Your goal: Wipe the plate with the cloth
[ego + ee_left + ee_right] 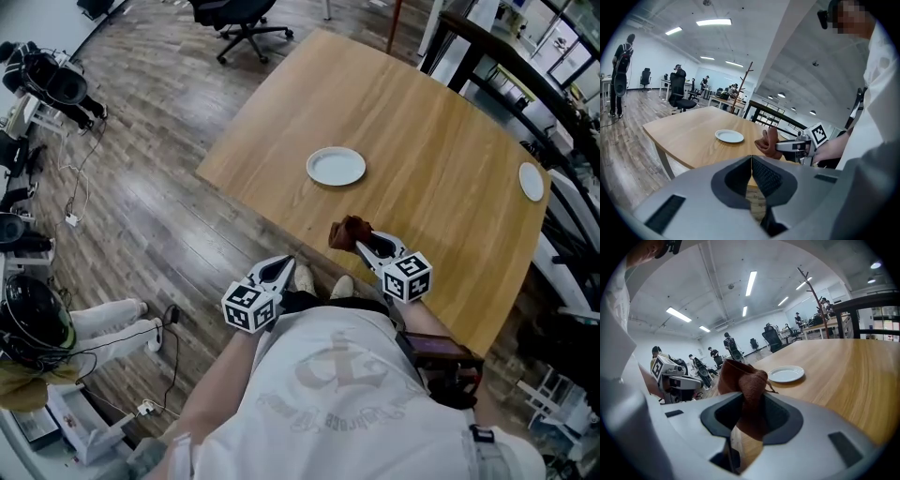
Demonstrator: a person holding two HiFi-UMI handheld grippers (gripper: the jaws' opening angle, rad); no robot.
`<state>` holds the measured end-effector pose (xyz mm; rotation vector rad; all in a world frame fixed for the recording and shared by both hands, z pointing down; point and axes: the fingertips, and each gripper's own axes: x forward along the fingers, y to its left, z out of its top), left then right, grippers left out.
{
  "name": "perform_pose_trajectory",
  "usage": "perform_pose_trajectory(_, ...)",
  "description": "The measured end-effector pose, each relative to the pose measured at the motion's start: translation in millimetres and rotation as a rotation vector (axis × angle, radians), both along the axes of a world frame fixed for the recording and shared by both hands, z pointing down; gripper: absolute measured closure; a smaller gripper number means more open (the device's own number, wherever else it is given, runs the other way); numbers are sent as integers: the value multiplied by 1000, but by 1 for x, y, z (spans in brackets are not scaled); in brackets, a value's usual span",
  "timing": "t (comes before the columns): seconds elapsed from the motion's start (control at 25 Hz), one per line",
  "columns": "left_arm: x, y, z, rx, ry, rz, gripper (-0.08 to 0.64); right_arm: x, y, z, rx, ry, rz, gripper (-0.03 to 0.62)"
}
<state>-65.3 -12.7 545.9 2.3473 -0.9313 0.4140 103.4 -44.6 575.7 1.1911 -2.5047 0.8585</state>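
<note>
Cloth (742,392) brown, bunched in right gripper (749,420); plate (336,167) white.

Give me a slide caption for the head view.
Right gripper holds a brown cloth over the wooden table, short of the nearer white plate; left gripper shut, empty.

You wear a white short-sleeved T-shirt (347,394) with a faint grey anchor print (339,367) at lower centre and pale shoes (305,277) above it, and your grey left gripper (284,267) and right gripper (364,246) each carry dark ribbed pads (764,176) and a white cube (248,307) of black square markers.
</note>
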Motion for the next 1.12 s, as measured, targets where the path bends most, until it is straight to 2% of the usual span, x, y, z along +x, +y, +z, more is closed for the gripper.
perform_pose_trajectory(0.16, 0, -24, 2, -2, 8, 1, 546, 10, -17, 5, -19, 21, 36, 465)
perform_pose_trajectory(0.4, 17, -60, 12, -5, 29, 77, 546, 22, -37, 14, -64, 52, 85, 465)
perform_pose_trajectory(0.56, 29, -90, 10, 5, 62, 97, 547, 36, -54, 22, -105, 88, 100, 465)
perform_pose_trajectory(0.96, 8, -115, 37, -61, 91, 75, 547, 34, -100, 44, -153, 187, 70, 465)
perform_pose_trajectory(1.12, 4, -117, 47, -92, 96, 74, 546, 46, -117, 60, -190, 219, 120, 465)
